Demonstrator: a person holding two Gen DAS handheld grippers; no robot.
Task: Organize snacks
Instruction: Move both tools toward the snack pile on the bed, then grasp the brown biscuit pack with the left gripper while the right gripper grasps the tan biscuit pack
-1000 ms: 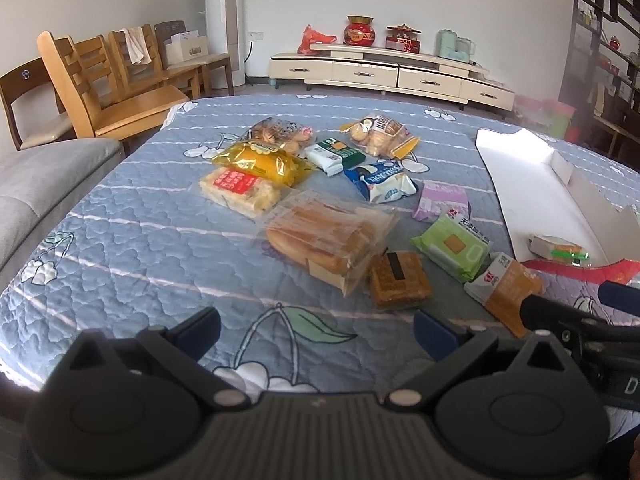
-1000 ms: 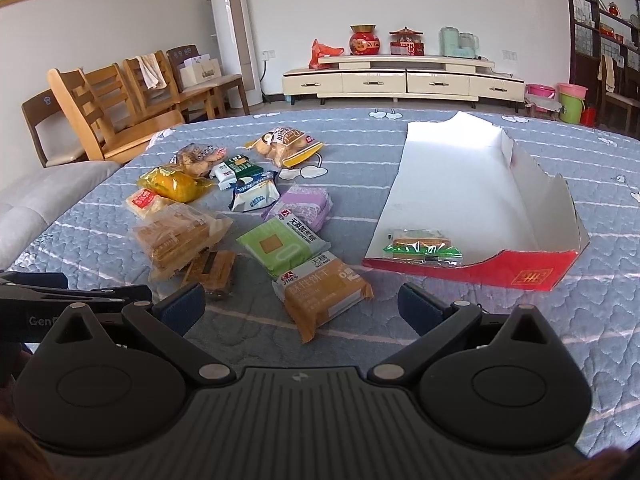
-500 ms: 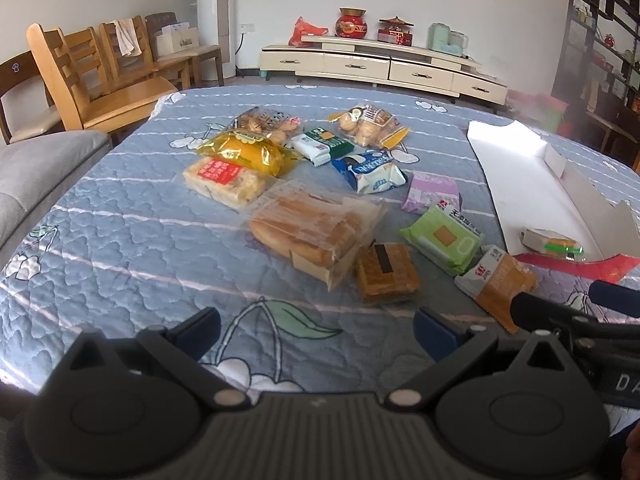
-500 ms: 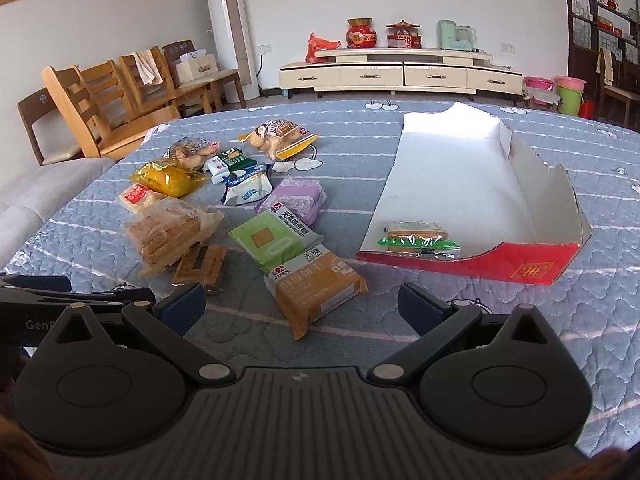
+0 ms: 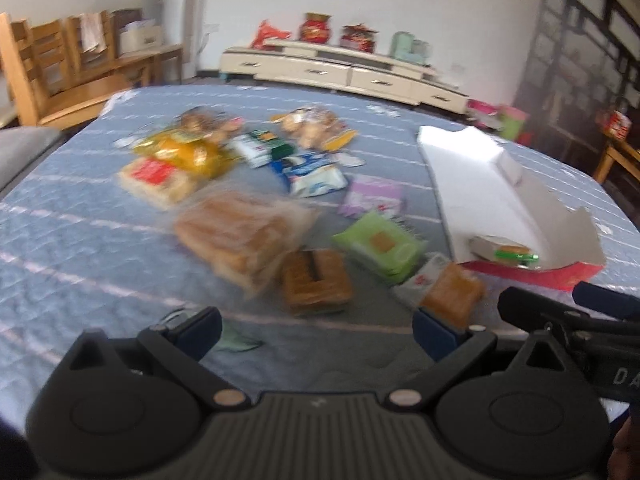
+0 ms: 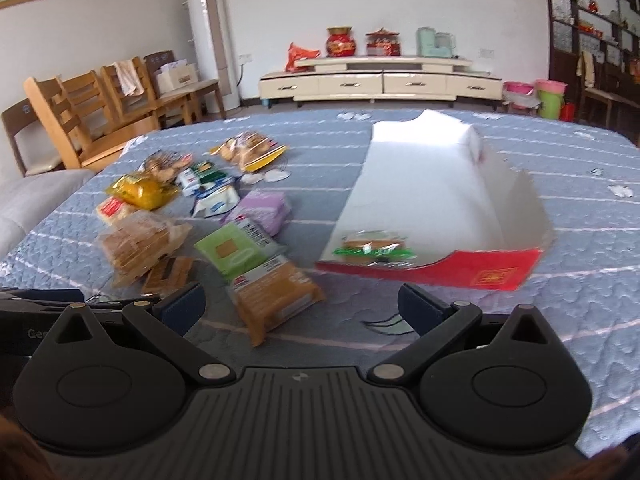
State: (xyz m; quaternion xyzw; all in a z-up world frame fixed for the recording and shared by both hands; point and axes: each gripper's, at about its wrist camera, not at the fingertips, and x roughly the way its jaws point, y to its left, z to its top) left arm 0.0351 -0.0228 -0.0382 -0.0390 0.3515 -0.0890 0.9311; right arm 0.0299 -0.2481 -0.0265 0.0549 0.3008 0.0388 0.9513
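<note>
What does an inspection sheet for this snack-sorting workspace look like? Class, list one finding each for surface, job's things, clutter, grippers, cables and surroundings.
Surface: blue quilted cover over the table, printed with flowers.
Job's things: open white box with a red front holding one green-wrapped snack; loose packets lie to its left, among them an orange packet, a green packet, a purple packet and a clear bread pack.
Clutter: nothing seen.
Grippers: left gripper and right gripper both open, empty, above the cover's near edge.
Cables: nothing seen.
Surroundings: wooden chairs, a cream low cabinet with jars, a white floor-standing unit.
</note>
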